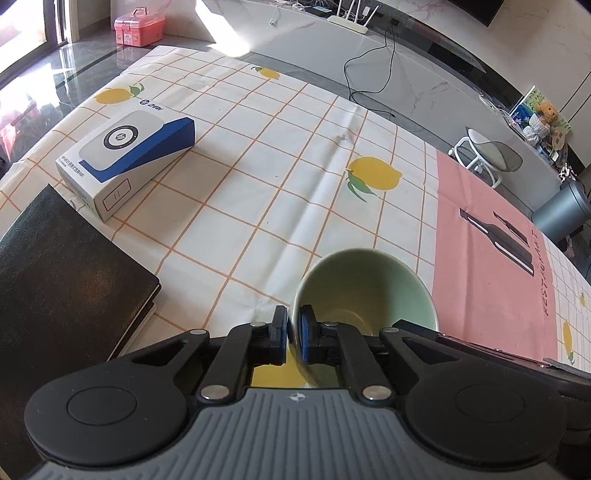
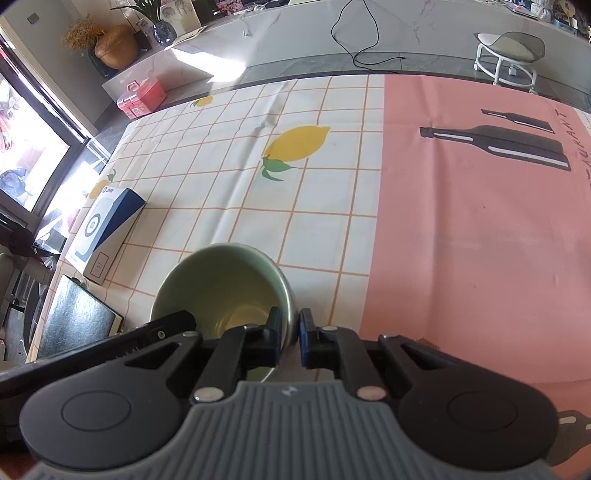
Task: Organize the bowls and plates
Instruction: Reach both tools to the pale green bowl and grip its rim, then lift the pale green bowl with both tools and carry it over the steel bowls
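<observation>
Pale green bowl at the tool's tips; beyond it a white tablecloth with orange grid, yellow lemons, pink panel.

Sunlight is pouring through a floor-to-ceiling window at the left, glaring off the dark glossy floor. A long marble-look ledge is running along the far wall, black cable trailing over it. A pink storage box is sitting on the floor beyond the table's far left corner; a white stool is standing past its far edge.
</observation>
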Demonstrator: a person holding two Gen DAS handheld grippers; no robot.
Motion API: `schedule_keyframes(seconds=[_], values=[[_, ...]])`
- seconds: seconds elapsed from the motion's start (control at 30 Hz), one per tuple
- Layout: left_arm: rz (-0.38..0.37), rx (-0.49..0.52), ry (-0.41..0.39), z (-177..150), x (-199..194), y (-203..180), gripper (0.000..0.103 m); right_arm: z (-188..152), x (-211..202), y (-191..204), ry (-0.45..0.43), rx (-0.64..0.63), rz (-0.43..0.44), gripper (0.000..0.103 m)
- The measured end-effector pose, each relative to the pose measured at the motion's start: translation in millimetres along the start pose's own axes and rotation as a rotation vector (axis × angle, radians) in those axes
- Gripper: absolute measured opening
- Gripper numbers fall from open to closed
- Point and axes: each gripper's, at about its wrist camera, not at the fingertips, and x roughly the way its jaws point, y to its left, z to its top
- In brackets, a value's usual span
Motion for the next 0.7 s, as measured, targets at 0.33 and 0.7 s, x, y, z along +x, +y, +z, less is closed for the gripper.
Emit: schedule_keyframes(seconds=[0.33,0.7], values=[[-0.008,-0.009,0.000,-9,-20,-11,0.007,-6,-15,-8,0.013,0.018,0.013,0.006],[-0.058,0.022,-0.030,-35,-71,-53,0.007,-26,-79,-33,-0.036,0.041,0.026,0.006]])
